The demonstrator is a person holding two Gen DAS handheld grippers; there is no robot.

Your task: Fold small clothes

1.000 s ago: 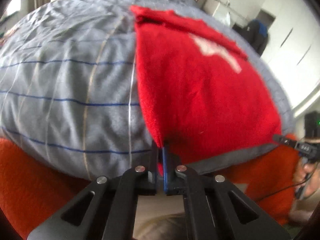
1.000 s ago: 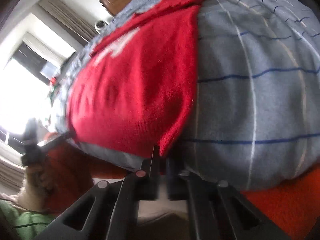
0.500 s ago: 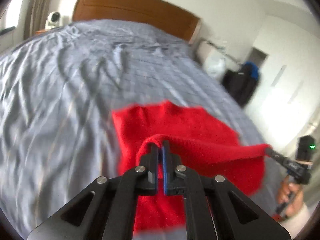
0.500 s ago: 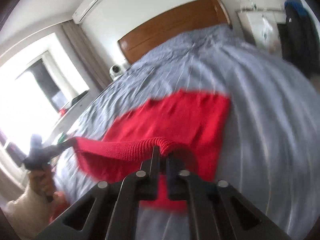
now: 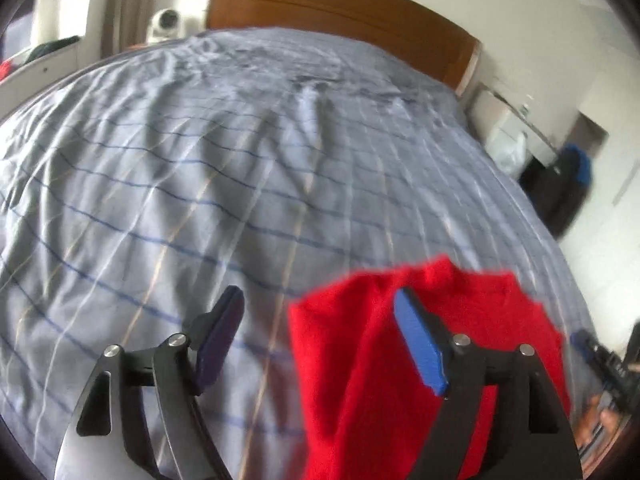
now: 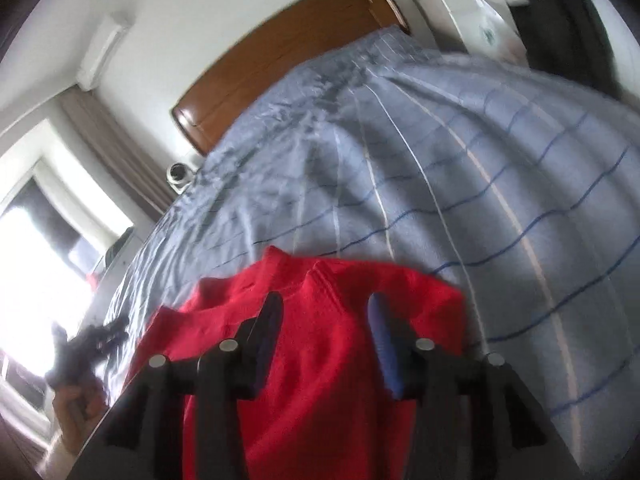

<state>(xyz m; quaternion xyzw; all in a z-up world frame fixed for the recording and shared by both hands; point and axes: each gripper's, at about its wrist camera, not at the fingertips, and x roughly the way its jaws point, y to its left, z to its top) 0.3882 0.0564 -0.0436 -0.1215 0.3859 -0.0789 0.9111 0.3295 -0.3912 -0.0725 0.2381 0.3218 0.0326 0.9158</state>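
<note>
A small red knit sweater [image 5: 360,360] lies folded over on the grey-blue striped bed sheet [image 5: 240,160] near the bed's front edge. My left gripper [image 5: 320,340] is open and empty above its left edge, with the right blue pad [image 5: 418,348] over the red cloth. In the right wrist view the sweater [image 6: 320,380] lies right under my right gripper [image 6: 324,336], which is open and empty above it. The sweater's lower part is hidden behind the gripper bodies.
A wooden headboard [image 5: 340,12] stands at the far end of the bed. A white camera [image 5: 166,24] sits at the far left corner. A nightstand [image 5: 500,128] and dark bags [image 5: 568,192] stand to the right. A bright window [image 6: 36,280] is at the left.
Both grippers carried the sweater's lower hem up and forward over its upper part, then opened and let it go. The sweater now lies folded in half.
</note>
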